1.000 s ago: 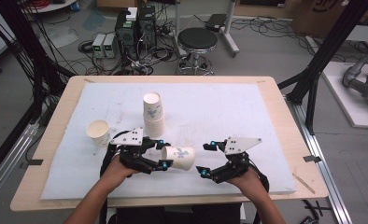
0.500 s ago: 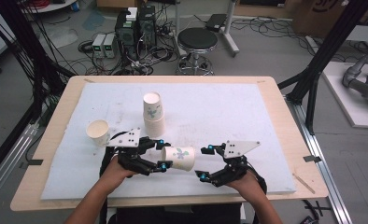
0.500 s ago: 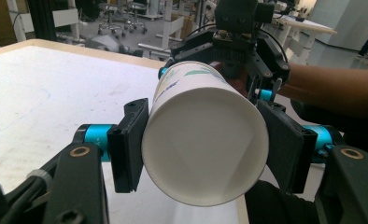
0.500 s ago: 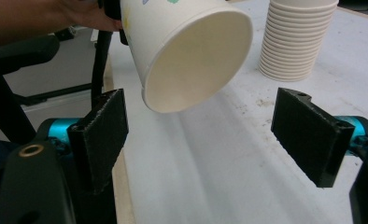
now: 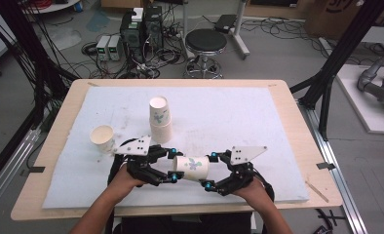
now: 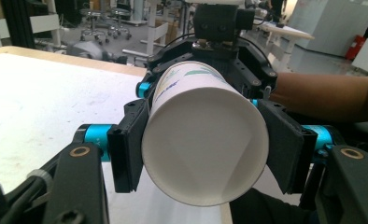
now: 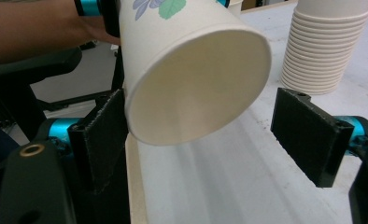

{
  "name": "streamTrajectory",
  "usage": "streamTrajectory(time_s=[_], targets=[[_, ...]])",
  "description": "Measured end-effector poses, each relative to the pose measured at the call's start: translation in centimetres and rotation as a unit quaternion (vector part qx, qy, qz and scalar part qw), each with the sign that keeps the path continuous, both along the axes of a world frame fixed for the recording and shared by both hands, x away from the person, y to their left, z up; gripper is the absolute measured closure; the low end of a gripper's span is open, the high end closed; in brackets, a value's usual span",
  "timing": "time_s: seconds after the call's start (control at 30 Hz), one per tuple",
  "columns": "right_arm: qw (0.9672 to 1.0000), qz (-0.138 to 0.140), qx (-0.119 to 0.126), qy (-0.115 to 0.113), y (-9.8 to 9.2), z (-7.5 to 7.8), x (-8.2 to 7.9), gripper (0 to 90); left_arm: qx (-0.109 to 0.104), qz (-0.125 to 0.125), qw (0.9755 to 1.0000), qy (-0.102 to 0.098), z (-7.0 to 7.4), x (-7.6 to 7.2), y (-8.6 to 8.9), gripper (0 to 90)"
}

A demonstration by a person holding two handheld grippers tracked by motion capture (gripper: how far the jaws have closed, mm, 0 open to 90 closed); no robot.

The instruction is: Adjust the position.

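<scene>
The left hand-held gripper (image 5: 172, 165) is clamping a white, leaf-printed paper cup (image 5: 192, 167) sideways above the table (image 5: 278, 122); the right hand-held gripper (image 5: 210, 171) is standing apart around its rim. Light and crushable, it is probably needing gentle mid-wall pressure.

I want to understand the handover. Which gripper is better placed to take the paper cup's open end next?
The right gripper. Its open jaws already flank the rim of the paper cup, one pad at the rim, the other apart. The left gripper is clamped on the other end.
</scene>
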State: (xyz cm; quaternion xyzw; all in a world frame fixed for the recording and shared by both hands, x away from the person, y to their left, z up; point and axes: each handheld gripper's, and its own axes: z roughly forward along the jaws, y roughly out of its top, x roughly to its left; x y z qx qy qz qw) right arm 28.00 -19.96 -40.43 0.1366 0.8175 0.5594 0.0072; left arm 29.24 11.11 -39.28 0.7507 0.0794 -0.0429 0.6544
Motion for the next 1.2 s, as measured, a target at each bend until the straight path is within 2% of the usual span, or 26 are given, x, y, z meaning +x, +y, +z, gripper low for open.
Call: streamTrajectory(time_s=[0.07,0.17,0.4,0.6,0.7,0.8,0.9,1.2], targets=[[1.0000,0.003,0.007,0.002,-0.01,-0.08,0.11,19.9,-0.002,-0.003,1.0000,0.000,-0.02,0.00,-0.12,37.3],[0.9996,0.019,0.022,0.004,-0.11,-0.18,0.18,25.3,-0.008,-0.006,0.9999,0.002,-0.10,0.05,-0.18,37.3],[0.9983,0.028,0.051,0.004,-0.43,-0.20,0.16,31.2,-0.029,-0.013,0.9995,0.010,-0.36,0.13,-0.04,37.3],[0.9970,0.030,0.072,0.001,-0.74,-0.13,0.18,35.6,-0.028,-0.014,0.9994,0.013,-0.56,0.10,-0.01,37.3],[0.9969,0.030,0.073,0.002,-0.80,-0.08,0.16,36.4,-0.028,-0.014,0.9994,0.015,-0.62,0.09,-0.02,37.3],[0.9970,0.030,0.072,0.005,-0.80,-0.11,0.17,36.8,-0.020,-0.006,0.9997,0.016,-0.64,0.00,-0.01,36.5],[0.9973,0.029,0.067,0.007,-0.82,0.02,0.17,37.4,0.006,0.022,0.9994,0.026,-0.47,-0.02,-0.07,17.1],[0.9987,0.021,0.046,0.012,-0.97,0.16,0.30,38.2,0.037,0.033,0.9987,0.009,0.02,-0.16,0.22,16.0]])
